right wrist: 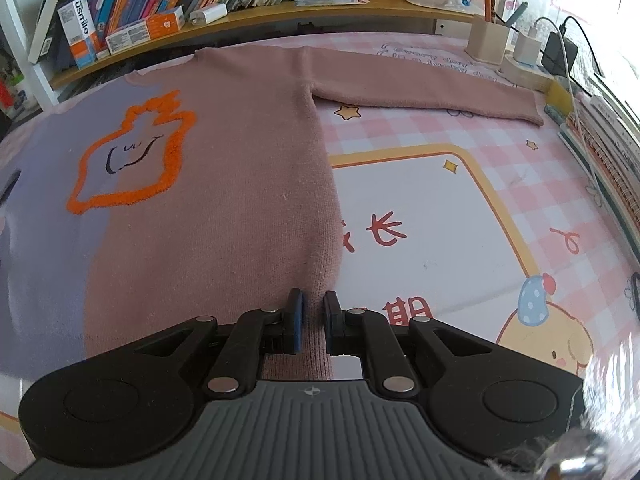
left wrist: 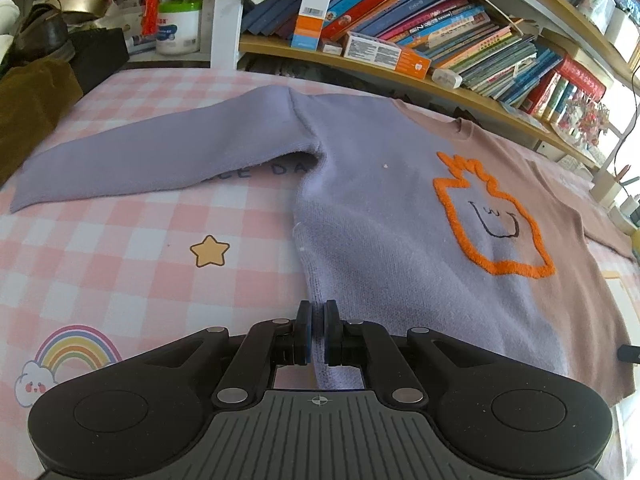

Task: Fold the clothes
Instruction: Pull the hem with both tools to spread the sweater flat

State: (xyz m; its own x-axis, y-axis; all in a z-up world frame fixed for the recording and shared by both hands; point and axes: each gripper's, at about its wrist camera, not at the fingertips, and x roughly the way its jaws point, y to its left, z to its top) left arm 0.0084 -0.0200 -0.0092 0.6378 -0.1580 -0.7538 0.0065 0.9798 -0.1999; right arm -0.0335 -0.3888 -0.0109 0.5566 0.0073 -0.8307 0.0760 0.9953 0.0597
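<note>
The sweater (left wrist: 380,208) lay flat and face up on the bench (left wrist: 132,264), which was covered by a pink checked cloth printed with stars, a rainbow and cartoon figures. Its body was half lilac, half dusty pink, with a fuzzy orange outline (left wrist: 492,220) of a smiling shape across the chest. The lilac sleeve (left wrist: 160,160) stretched out sideways over the cloth, and in the right wrist view the pink sleeve (right wrist: 424,88) did the same on the other side, its cuff near a stack of notebooks (right wrist: 600,152) at the bench edge. The left gripper (left wrist: 318,330) sat at the lilac corner of the hem, its blue-padded fingers (left wrist: 306,332) pressed close together with a thin ridge of lilac knit pinched between them. The right gripper (right wrist: 313,322) sat at the pink corner of the hem; its fingers (right wrist: 296,320) stood a little wider, with a fold of pink knit filling the gap and touching both pads. Behind the sweater a wooden shelf (left wrist: 360,64) held leaning rows of books (left wrist: 440,16) and small cartons. A pen holder (right wrist: 490,38) and chargers stood at the far right of the bench.
</note>
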